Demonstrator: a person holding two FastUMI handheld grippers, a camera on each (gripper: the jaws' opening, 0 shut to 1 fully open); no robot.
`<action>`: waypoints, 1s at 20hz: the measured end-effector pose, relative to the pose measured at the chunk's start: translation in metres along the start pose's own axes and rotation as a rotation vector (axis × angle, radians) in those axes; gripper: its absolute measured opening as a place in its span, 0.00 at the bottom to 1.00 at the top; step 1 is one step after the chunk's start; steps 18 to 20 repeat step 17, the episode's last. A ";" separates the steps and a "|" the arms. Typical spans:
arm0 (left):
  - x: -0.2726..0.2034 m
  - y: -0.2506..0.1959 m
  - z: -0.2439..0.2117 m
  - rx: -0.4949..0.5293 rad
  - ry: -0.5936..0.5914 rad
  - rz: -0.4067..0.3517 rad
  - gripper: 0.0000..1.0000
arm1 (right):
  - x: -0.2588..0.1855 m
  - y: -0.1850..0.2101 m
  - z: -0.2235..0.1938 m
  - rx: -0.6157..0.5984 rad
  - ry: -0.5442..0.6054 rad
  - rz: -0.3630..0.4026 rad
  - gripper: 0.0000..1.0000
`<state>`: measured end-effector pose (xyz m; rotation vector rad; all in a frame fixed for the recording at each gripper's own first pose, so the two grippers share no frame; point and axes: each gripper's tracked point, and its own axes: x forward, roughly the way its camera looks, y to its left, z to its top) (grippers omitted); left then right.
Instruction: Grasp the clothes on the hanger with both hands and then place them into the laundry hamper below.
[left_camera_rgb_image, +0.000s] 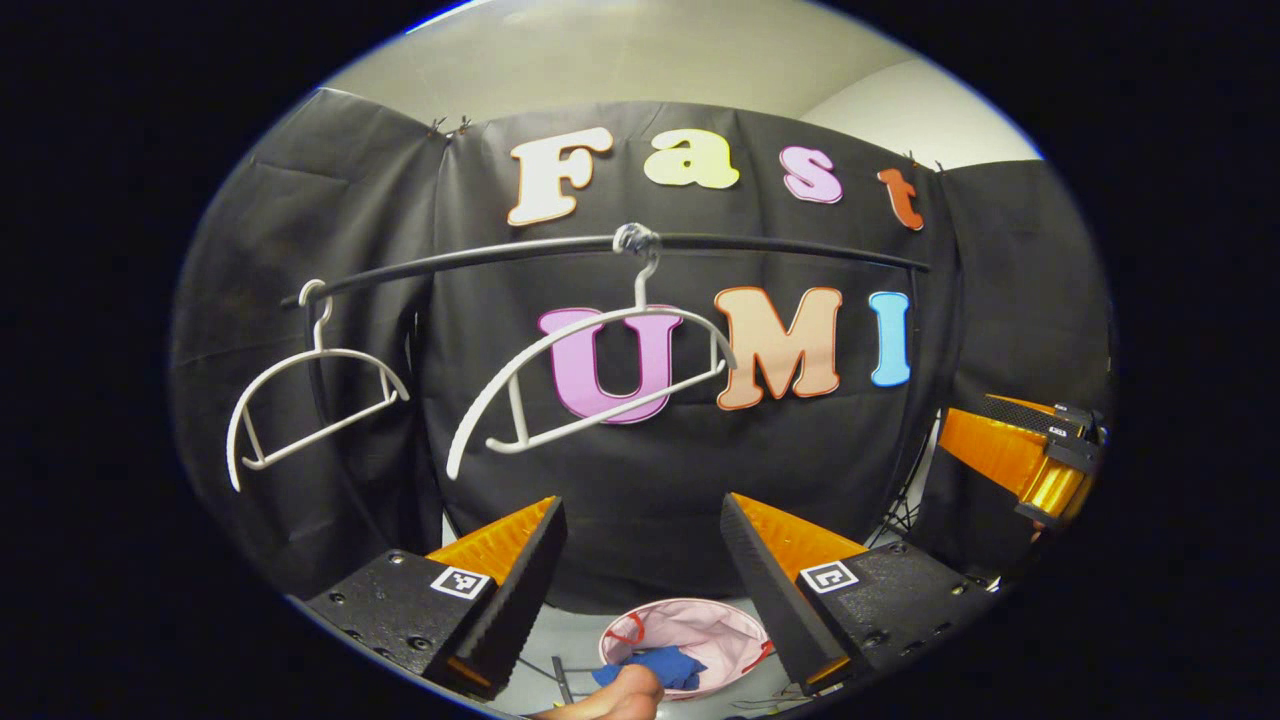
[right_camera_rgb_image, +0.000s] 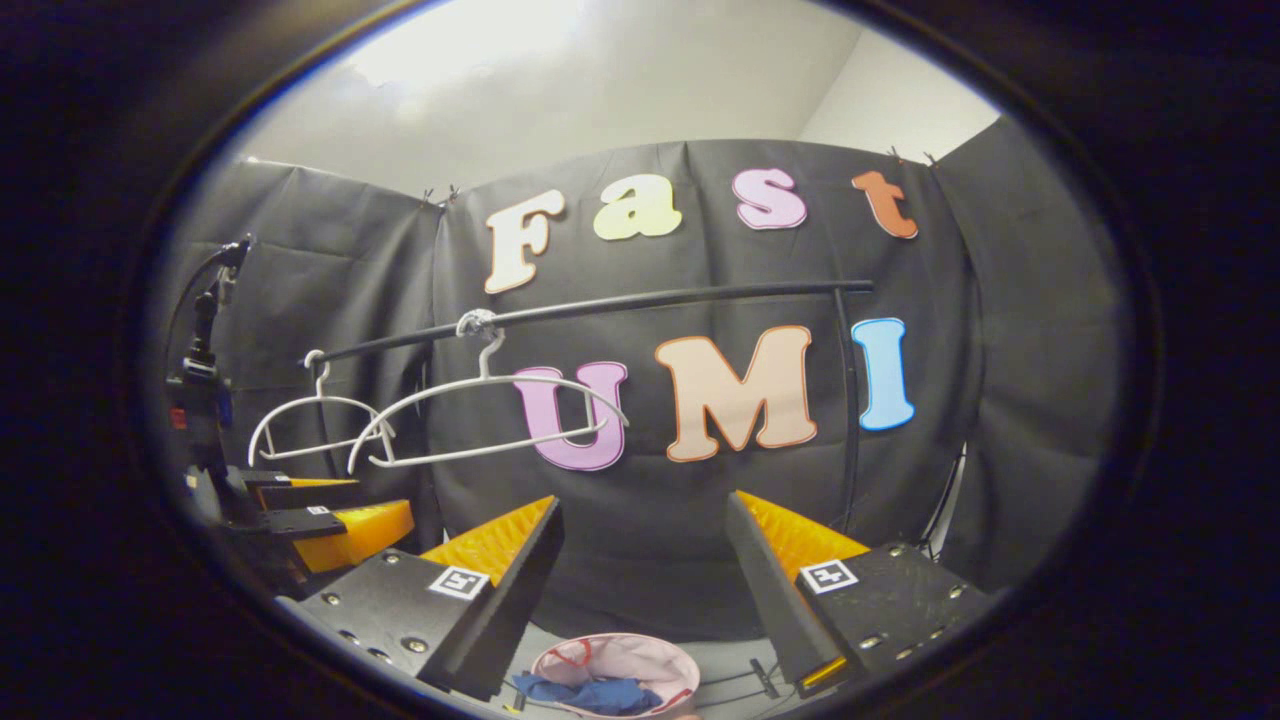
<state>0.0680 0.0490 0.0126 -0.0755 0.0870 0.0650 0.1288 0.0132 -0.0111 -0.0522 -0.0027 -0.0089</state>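
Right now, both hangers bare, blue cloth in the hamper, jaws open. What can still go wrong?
1. The blue cloth lies heaped toward the near rim of the pink hamper; part may hang over the edge, though the pictures cannot settle that.
2. The bigger white hanger hangs tilted on the rail; a bump on withdrawal might knock it off.
3. The left gripper and right gripper sit close, so they could clip each other.

Blue clothes (left_camera_rgb_image: 652, 667) — inside pink hamper (left_camera_rgb_image: 700, 625)
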 end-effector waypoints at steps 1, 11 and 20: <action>-0.002 -0.001 0.002 0.008 -0.017 -0.010 1.00 | -0.005 0.000 -0.002 -0.008 -0.001 -0.004 0.97; -0.020 0.002 0.008 0.039 -0.087 -0.048 0.99 | -0.023 0.027 -0.006 -0.012 -0.002 -0.019 0.94; -0.022 0.001 -0.001 0.033 -0.044 -0.008 0.96 | -0.022 0.030 -0.002 -0.002 -0.018 -0.001 0.98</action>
